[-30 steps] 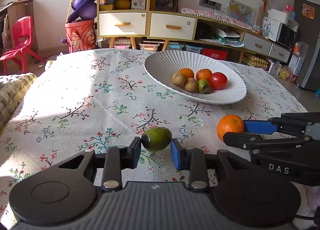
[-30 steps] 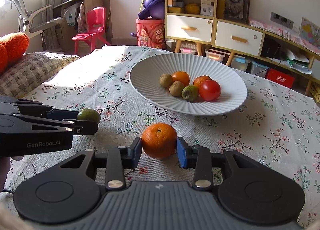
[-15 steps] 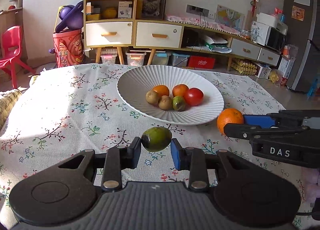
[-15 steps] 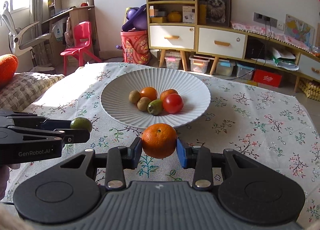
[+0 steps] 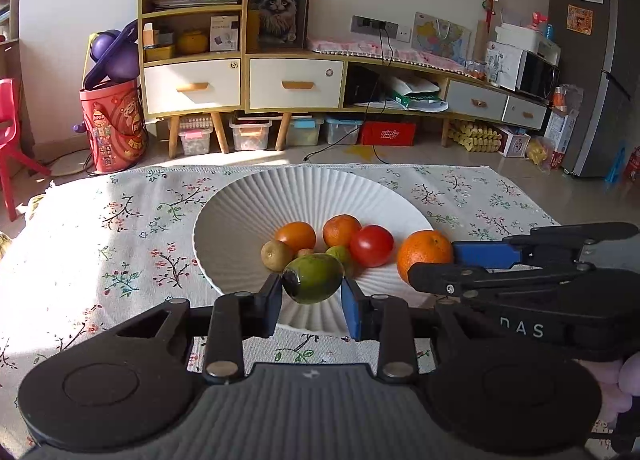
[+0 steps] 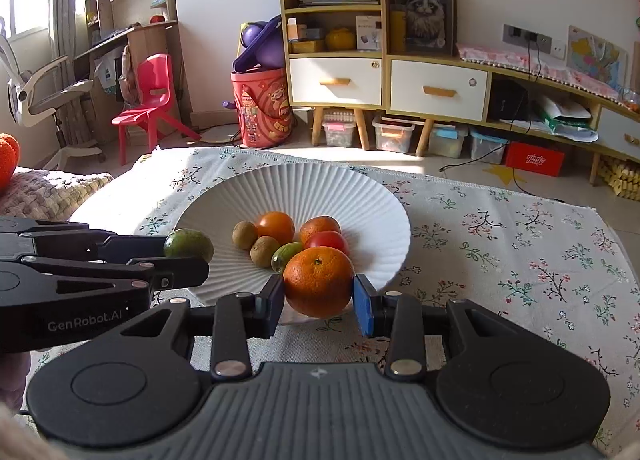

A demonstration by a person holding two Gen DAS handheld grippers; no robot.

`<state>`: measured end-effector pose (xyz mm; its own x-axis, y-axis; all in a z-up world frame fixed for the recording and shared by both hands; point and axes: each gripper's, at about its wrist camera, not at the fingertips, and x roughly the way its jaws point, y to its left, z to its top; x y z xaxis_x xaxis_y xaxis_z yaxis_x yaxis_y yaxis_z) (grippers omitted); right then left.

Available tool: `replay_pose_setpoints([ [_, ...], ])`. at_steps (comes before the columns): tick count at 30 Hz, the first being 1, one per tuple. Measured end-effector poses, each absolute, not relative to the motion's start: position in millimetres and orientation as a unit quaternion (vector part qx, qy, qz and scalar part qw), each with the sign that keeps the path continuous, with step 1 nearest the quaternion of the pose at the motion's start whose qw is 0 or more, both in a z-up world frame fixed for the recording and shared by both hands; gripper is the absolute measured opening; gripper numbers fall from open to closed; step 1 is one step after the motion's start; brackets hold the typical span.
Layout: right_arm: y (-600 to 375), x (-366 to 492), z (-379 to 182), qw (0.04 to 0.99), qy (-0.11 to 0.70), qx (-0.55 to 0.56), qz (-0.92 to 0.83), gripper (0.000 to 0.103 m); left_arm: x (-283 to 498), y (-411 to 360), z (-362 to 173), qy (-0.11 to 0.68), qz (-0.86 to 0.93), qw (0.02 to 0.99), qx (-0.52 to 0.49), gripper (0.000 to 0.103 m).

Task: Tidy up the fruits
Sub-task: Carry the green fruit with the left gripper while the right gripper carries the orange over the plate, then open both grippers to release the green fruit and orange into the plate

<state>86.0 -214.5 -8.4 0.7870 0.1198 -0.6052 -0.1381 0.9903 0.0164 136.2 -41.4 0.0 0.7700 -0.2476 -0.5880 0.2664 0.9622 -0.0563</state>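
Observation:
My left gripper (image 5: 313, 296) is shut on a green fruit (image 5: 314, 277), held over the near rim of the white ribbed bowl (image 5: 240, 212). My right gripper (image 6: 319, 298) is shut on an orange (image 6: 319, 281), also at the bowl's (image 6: 304, 188) near edge. Inside the bowl lie two small oranges (image 6: 276, 226), a red tomato (image 6: 329, 241), kiwis (image 6: 245, 234) and a small green fruit (image 6: 286, 253). Each gripper shows in the other's view: the right one with its orange (image 5: 424, 254) at right, the left one with its green fruit (image 6: 188, 244) at left.
The bowl stands on a table with a floral cloth (image 6: 520, 244). Beyond the table's far edge are a red bucket (image 6: 262, 108), a red chair (image 6: 150, 100) and a low cabinet with drawers (image 6: 400, 84). A woven cushion (image 6: 48, 188) lies at the left.
Both grippers have moved forward and slightly up with their fruit, from the cloth in front of the bowl to over its near rim. The bowl now looms larger in both views.

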Motion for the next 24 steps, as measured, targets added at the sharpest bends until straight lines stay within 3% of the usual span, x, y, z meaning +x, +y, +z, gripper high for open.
replay_pose_setpoints([
  [24,-214.1,96.7,-11.6,0.94,0.328,-0.028,0.089,0.036,160.6,-47.9,-12.6,0.338,-0.141,0.93,0.029,0.018],
])
